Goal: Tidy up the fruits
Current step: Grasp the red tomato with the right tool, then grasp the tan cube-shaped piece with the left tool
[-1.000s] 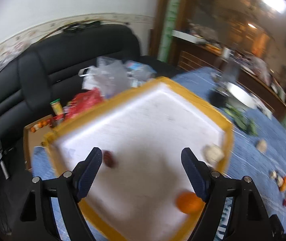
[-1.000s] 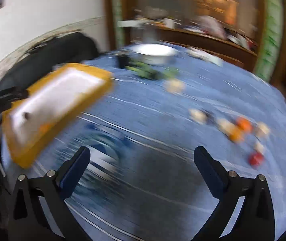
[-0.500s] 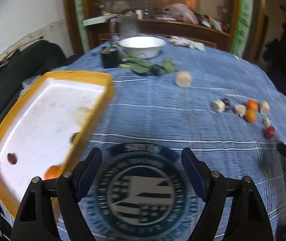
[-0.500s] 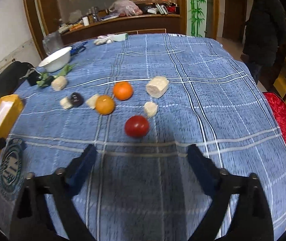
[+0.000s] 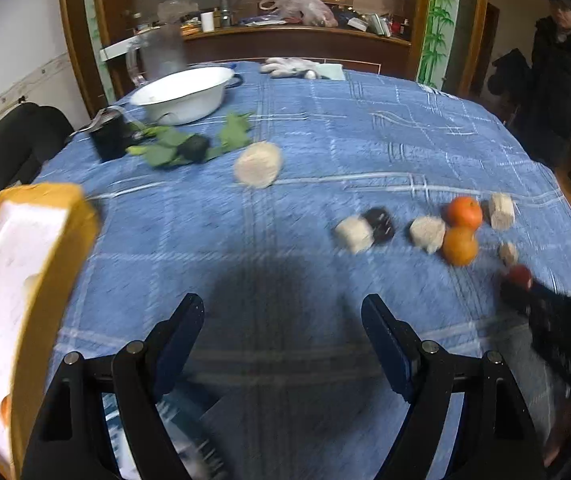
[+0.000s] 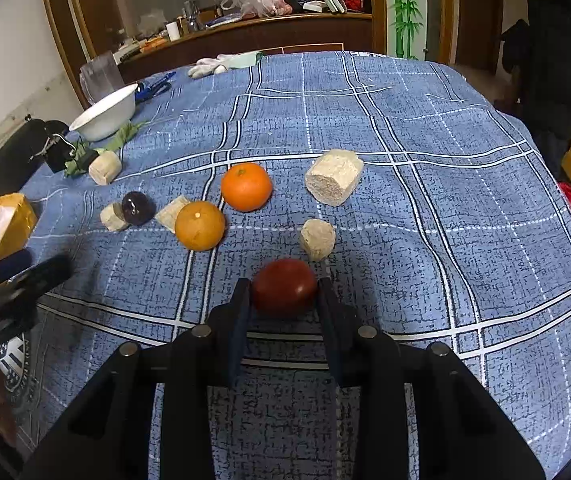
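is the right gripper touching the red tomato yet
Touching. In the right wrist view the right gripper has both fingers pressed against the sides of the red tomato, with no gap visible on either side.

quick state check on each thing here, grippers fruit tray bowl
right gripper: shut on the red tomato, tomato on the cloth
left gripper: open, holds nothing
two oranges: loose on the cloth
dark plum: loose, between two beige chunks
yellow tray: upright, fruit inside
white bowl: upright
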A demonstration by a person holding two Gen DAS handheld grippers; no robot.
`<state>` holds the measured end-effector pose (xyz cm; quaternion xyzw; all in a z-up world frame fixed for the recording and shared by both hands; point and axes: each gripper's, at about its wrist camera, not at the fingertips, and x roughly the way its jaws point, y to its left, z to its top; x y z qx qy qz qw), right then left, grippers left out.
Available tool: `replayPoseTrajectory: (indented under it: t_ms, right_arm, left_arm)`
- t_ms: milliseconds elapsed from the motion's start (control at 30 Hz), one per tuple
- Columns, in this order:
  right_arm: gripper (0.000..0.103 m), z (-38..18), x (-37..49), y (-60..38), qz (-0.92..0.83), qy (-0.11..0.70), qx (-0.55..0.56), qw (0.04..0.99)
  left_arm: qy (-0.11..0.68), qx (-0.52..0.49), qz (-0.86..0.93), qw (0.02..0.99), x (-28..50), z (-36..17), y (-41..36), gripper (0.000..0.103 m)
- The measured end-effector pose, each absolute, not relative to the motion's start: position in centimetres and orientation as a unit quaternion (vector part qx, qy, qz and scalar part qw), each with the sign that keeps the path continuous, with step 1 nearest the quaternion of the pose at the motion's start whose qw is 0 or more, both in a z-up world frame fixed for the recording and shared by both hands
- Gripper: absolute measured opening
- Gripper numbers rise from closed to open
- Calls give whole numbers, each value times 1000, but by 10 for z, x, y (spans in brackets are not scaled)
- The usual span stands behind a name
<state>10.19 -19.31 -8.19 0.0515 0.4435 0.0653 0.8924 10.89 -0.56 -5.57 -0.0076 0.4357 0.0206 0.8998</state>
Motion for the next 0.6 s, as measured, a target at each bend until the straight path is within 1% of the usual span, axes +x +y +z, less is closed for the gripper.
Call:
replayPoseTrajectory:
  t_ms: [267,300,367,533,600]
  right_arm:
    - [34,-82,102,-196,84,441,67,891]
    - [34,-82,103,-196,87,442,69,890]
    - [34,-82,103,-195,92,442,71,889]
    - [34,-82,102,-195,96,443,75,888]
    - [34,-82,103,-195,97,443,75,888]
  left_arm:
    - [444,-15,25,896,146,-73,-27,80]
    - [444,-15,26,895,148,-75,-28,73]
    - [441,-27,21,897,152,-78,-28,71]
    - [428,-39,-8,903,152,-75,-33,48]
    - [428,-41,-14,903,151,-74,-34,44]
